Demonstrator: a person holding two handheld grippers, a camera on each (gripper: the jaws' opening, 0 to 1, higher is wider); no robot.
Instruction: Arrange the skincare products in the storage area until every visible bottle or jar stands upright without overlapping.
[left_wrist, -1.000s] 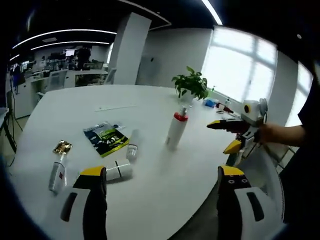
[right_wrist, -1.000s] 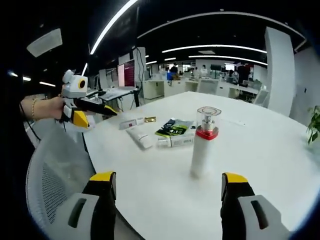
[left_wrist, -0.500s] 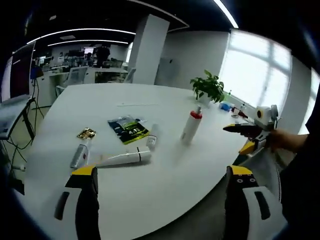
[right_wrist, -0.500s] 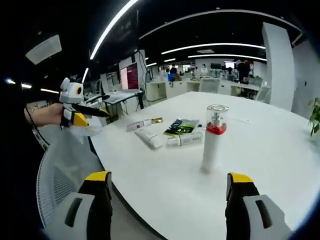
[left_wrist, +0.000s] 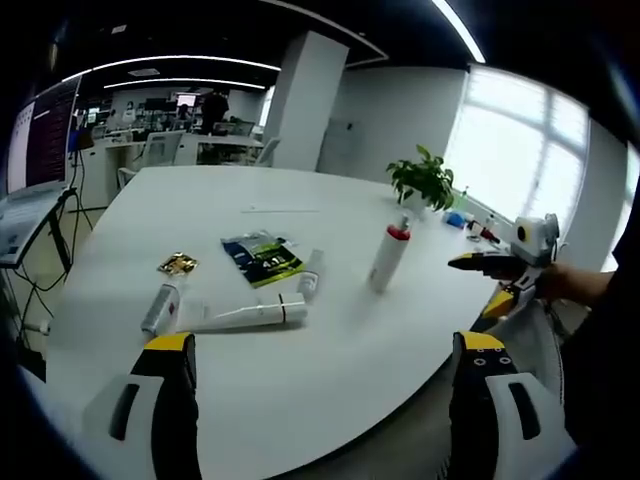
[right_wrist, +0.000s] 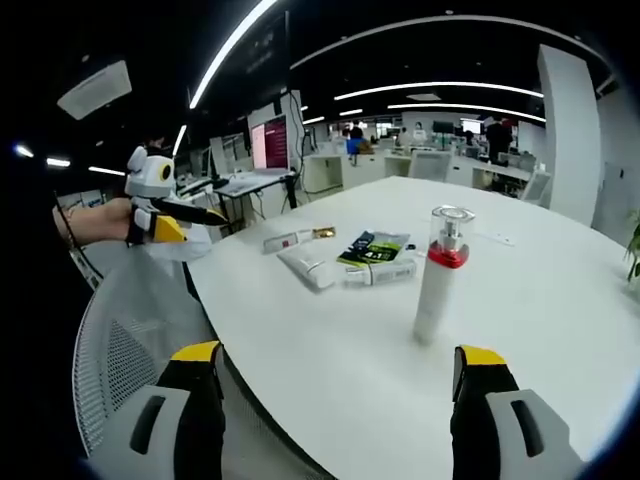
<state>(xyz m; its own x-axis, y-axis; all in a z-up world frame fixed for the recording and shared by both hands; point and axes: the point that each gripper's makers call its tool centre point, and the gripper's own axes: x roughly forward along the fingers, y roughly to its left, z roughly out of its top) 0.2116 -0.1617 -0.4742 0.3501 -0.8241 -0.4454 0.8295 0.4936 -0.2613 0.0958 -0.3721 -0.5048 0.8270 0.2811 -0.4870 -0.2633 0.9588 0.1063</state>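
Pump bottle (right_wrist: 440, 272) stands upright beyond the open right claw (right_wrist: 338, 385).

Bare white table (left_wrist: 330, 370) lies open along the near edge. Further in, a lying white tube (left_wrist: 240, 317), two small lying bottles and a dark sachet (left_wrist: 258, 257) crowd together; an upright pump bottle (left_wrist: 389, 257) stands apart.

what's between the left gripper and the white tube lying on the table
Nothing visible. The left gripper is open over bare table, and the white tube lies flat just ahead of its fingers. The sachet lies beyond the tube.
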